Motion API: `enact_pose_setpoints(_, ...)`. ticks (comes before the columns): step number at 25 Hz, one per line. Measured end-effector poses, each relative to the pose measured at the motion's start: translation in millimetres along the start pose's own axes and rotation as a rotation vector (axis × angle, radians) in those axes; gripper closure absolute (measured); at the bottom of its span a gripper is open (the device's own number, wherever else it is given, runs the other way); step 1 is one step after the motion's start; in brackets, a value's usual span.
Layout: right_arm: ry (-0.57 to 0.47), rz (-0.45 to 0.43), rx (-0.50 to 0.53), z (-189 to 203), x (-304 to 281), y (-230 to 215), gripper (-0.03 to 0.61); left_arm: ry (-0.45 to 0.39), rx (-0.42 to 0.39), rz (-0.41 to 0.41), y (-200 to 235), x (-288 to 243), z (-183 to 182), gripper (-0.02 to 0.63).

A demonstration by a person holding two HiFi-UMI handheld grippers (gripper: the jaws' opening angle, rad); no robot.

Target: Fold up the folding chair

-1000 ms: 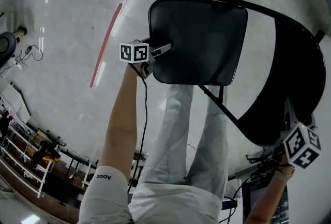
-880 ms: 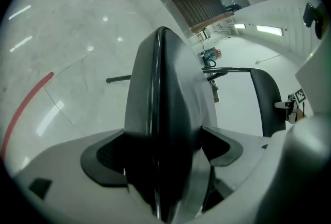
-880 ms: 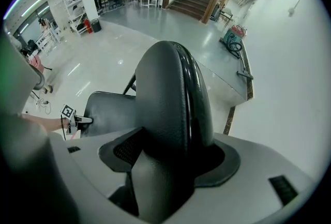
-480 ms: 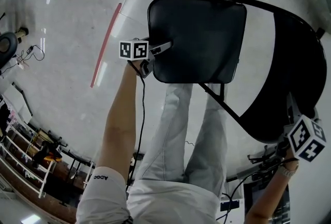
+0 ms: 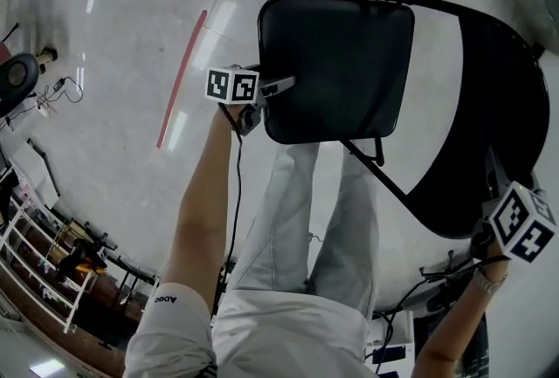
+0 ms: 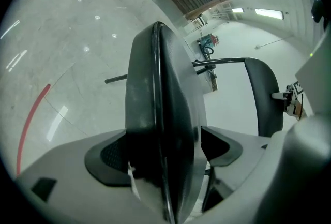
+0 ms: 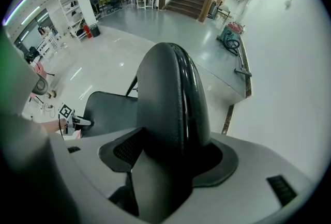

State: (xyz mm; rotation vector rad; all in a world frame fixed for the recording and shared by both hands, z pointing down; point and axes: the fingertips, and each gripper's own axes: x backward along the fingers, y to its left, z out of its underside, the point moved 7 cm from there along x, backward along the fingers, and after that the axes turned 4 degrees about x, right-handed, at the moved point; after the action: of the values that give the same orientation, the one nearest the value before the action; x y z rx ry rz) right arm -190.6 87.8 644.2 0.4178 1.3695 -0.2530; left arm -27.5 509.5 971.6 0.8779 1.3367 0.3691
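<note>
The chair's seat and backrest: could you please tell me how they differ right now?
The seat is a flat rounded-square pad; the backrest is a narrower curved band. The left tongs clamp the seat's edge, while the right tongs clamp the backrest. Both are black and padded.

We record the folding chair [image 5: 336, 62] as black throughout: seat, backrest [image 5: 493, 106] and frame. The left gripper [image 6: 164, 148] and right gripper [image 7: 170, 158] have pale grey bodies with black jaw pads. Each marker cube [image 5: 232, 85] is white with black square patterns. The floor [image 5: 105, 36] is glossy pale grey, crossed by one red stripe [image 5: 181, 75]. The person's trousers [image 5: 297, 219] are light grey.
</note>
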Motion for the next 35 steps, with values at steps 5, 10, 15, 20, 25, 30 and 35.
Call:
enact_pose_setpoints(5, -0.025, -0.104, -0.032, 2.2, 14.3, -29.6, 0.296, 0.023, -0.056, -0.01, -49.2, 0.5, 3.1, 0.186)
enact_pose_setpoints(10, -0.046, -0.177, -0.054, 5.3, 35.6, -60.8, 0.296, -0.025, -0.052, 0.014, -110.4, 1.6, 4.7, 0.186)
enact_pose_setpoints(15, -0.068, -0.241, -0.086, 10.5, 43.2, -89.6, 0.296, -0.044, -0.173, -0.022, -168.2, -9.0, 5.4, 0.186)
enact_pose_setpoints(20, -0.094, -0.276, -0.115, 19.8, 55.3, -131.1, 0.296, -0.015, -0.332, -0.05, -239.4, -27.3, 8.6, 0.186)
enact_pose_setpoints(25, -0.111, -0.311, -0.136, 23.7, 72.5, -157.0, 0.296, -0.045, -0.406, -0.03, -305.1, -38.6, 14.0, 0.186)
enact_pose_setpoints(30, -0.095, -0.258, -0.14, 26.5, 105.0, -195.2, 0.296, -0.04, -0.485, -0.009, -394.9, -50.4, 21.9, 0.186)
enact_pose_setpoints(35, -0.083, -0.206, -0.125, 35.8, 97.5, -199.1, 0.296, -0.012, -0.534, 0.017, -435.2, -83.2, 34.2, 0.186)
